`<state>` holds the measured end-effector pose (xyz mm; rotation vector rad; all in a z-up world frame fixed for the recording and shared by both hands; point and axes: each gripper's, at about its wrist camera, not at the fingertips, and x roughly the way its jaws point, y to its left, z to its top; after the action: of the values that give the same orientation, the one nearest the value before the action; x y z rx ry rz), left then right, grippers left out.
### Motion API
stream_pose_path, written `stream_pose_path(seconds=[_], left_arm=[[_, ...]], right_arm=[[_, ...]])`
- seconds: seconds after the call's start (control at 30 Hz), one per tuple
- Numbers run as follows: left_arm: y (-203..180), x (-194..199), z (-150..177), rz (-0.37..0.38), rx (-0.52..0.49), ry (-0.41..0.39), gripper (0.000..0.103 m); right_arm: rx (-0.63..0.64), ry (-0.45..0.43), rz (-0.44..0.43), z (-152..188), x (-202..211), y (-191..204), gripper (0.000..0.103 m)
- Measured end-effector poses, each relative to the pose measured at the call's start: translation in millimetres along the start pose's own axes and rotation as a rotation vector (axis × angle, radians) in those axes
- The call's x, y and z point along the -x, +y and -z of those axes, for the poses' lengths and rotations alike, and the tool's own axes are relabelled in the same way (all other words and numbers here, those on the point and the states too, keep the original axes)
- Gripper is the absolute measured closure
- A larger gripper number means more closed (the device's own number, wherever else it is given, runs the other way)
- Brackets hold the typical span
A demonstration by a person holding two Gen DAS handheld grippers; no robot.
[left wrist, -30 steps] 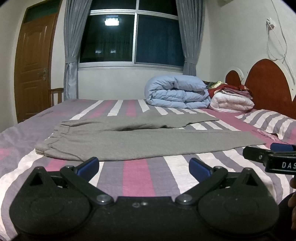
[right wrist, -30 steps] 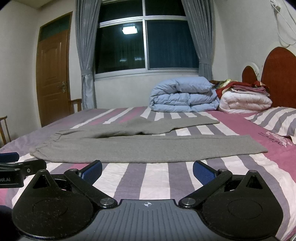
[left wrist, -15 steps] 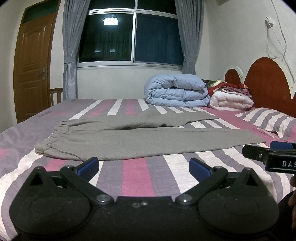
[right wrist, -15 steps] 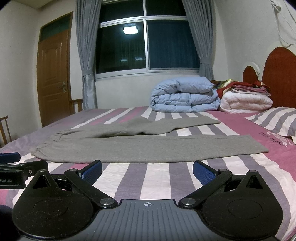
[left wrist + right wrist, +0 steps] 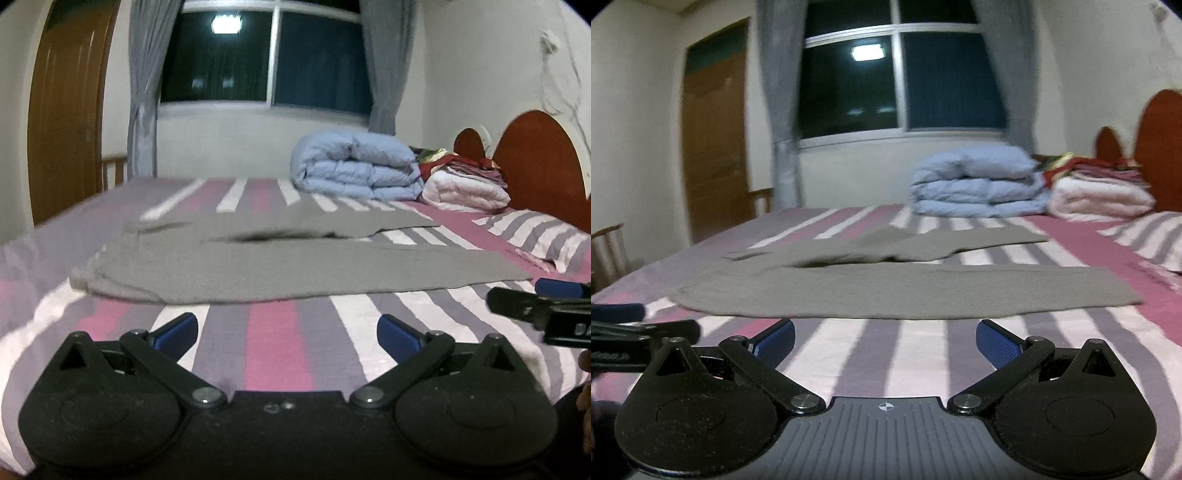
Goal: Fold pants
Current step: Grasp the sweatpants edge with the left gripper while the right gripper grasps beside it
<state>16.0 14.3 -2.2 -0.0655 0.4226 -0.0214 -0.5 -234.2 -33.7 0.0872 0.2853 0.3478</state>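
Pants, grey, lie flat across the middle of the frame on the striped bed, one leg angled toward the upper right. Left gripper hovers at the lower centre just short of the pants, fingers wide and empty. Right gripper does likewise, fingers wide. A blue duvet sits beyond, upper right.

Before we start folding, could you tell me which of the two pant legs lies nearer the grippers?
The long, straight leg lies nearer, just beyond both open grippers; the other leg angles away toward the blue duvet.
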Motion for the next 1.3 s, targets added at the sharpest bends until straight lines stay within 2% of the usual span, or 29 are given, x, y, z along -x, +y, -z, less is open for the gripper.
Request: stream_pose_path(seconds=[0.07, 0.2, 0.3, 0.43, 0.6, 0.8, 0.9, 1.0, 1.03, 1.1, 1.13, 1.17, 1.2, 1.23, 1.3], left_arm=[[20, -3, -9, 0.018, 0.016, -0.006, 0.006], [75, -22, -46, -0.068, 0.012, -0.04, 0.006], [117, -45, -77, -0.088, 0.03, -0.019, 0.006], [164, -88, -107, -0.198, -0.026, 0.007, 0.006], [201, -142, -132, -0.267, -0.079, 0.019, 0.006], [237, -212, -144, -0.302, -0.122, 0.057, 0.007], [252, -246, -143, -0.31, -0.16, 0.083, 0.008], [272, -283, -145, -0.301, -0.181, 0.128, 0.016], [280, -295, -146, -0.301, -0.183, 0.144, 0.023], [298, -318, -151, -0.28, -0.147, 0.174, 0.024], [308, -332, -153, -0.246, -0.113, 0.202, 0.025], [314, -341, -154, -0.232, -0.1, 0.217, 0.03], [318, -353, -153, -0.214, -0.092, 0.232, 0.031], [322, -362, -153, -0.191, -0.081, 0.251, 0.03], [329, -383, -152, -0.16, -0.059, 0.292, 0.03]], right_arm=[[0.032, -0.029, -0.024, -12, -3, -3, 0.0], [0.044, -0.031, -0.052, -55, -37, -18, 0.0], [0.065, -0.038, -0.098, -90, -71, -19, 0.0], [0.144, -0.06, -0.131, -122, -122, -5, 0.0], [0.228, -0.034, -0.186, -136, -201, 18, 0.0], [0.203, 0.011, -0.223, -143, -299, 32, 0.0], [0.218, 0.044, -0.234, -147, -352, 37, 0.0], [0.215, 0.084, -0.256, -150, -400, 38, 0.0], [0.22, 0.096, -0.261, -150, -417, 39, 0.0], [0.233, 0.11, -0.262, -151, -446, 40, 0.0], [0.236, 0.121, -0.271, -151, -460, 41, 0.0], [0.246, 0.132, -0.271, -151, -476, 42, 0.0], [0.249, 0.144, -0.273, -151, -489, 43, 0.001], [0.249, 0.16, -0.283, -151, -503, 44, 0.005], [0.265, 0.201, -0.304, -151, -533, 46, 0.026]])
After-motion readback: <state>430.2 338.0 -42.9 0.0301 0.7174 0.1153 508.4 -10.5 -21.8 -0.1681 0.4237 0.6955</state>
